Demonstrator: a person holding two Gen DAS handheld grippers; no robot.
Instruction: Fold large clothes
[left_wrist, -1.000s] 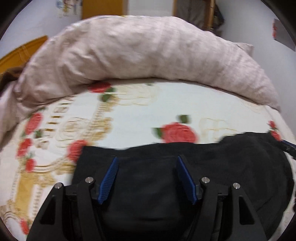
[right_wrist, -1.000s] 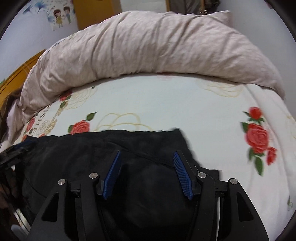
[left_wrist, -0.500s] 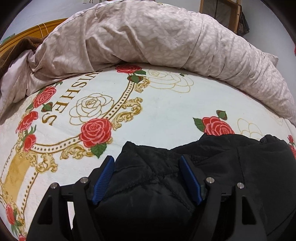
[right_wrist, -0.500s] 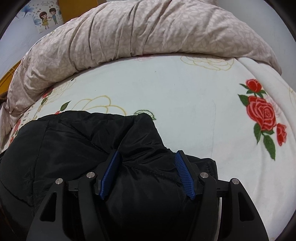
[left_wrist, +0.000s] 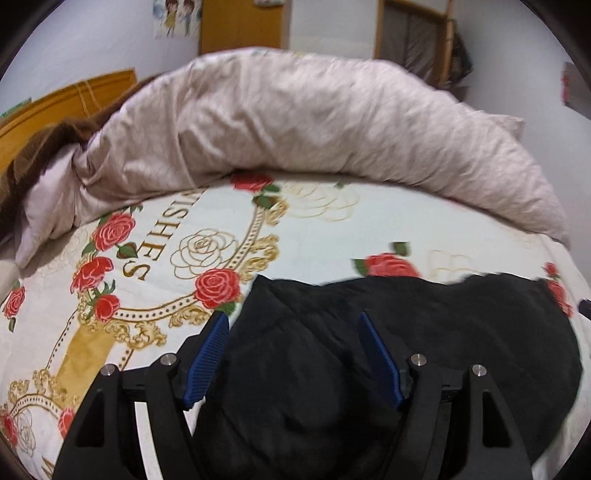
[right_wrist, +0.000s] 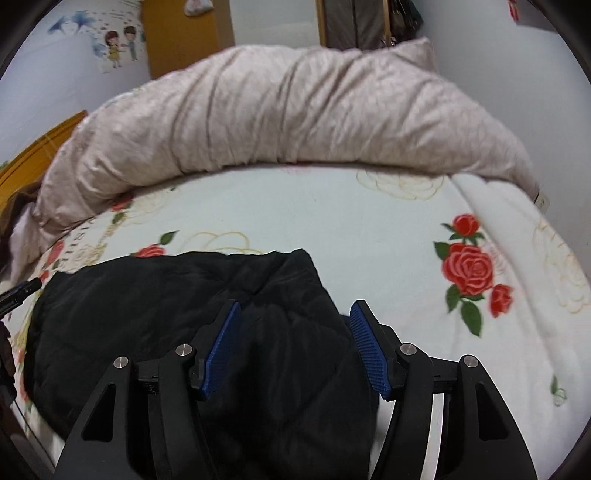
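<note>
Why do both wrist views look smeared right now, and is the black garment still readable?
Left wrist view: motion blur smears the roses on the blanket and the black garment's far edge; its folds vanish into flat black. Right wrist view: milder blur, the beige duvet soft, garment seams faintly visible. Fisheye bends the bed in both; no glare.

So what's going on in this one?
A person is folding a black jacket on a rose-print blanket, one gripper in each hand. The left gripper and right gripper each straddle a bunched end of the jacket. Their jaws have just been opening, and it is not clear that the pads still press the fabric. A rumpled duvet lies behind.
</note>
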